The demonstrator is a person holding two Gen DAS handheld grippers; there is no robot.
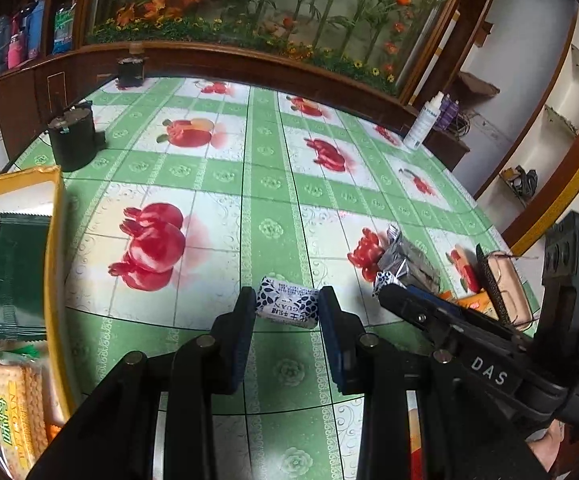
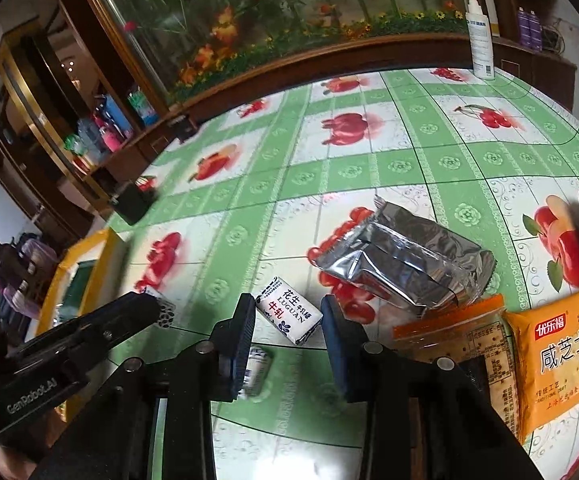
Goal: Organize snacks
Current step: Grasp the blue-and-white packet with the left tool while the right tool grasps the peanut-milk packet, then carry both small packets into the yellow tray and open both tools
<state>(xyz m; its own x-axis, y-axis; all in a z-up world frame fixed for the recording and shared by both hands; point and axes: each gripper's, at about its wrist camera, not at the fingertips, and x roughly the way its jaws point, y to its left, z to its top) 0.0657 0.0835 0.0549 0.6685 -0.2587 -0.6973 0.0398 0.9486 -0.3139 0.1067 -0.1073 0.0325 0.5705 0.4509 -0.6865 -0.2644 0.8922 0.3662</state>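
Left gripper (image 1: pixel 287 307): clamps a nougat candy (image 1: pixel 288 307) (end-on) — may slip.
Right gripper (image 2: pixel 288 317): narrowed on second candy (image 2: pixel 289 311) — may snag the foil pack (image 2: pixel 405 266) at 2 o'clock.

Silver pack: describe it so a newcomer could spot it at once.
On the green fruit-print tablecloth, look just beyond the right gripper. The silver pack lies flat there, behind the orange biscuit packs. It alone is plain crinkled foil with no print.

Green fruit-print table (image 2: pixel 409 168): silver packet (image 2: pixel 405 264), orange biscuit pack (image 2: pixel 557 352), yellow tray (image 1: pixel 55 248).
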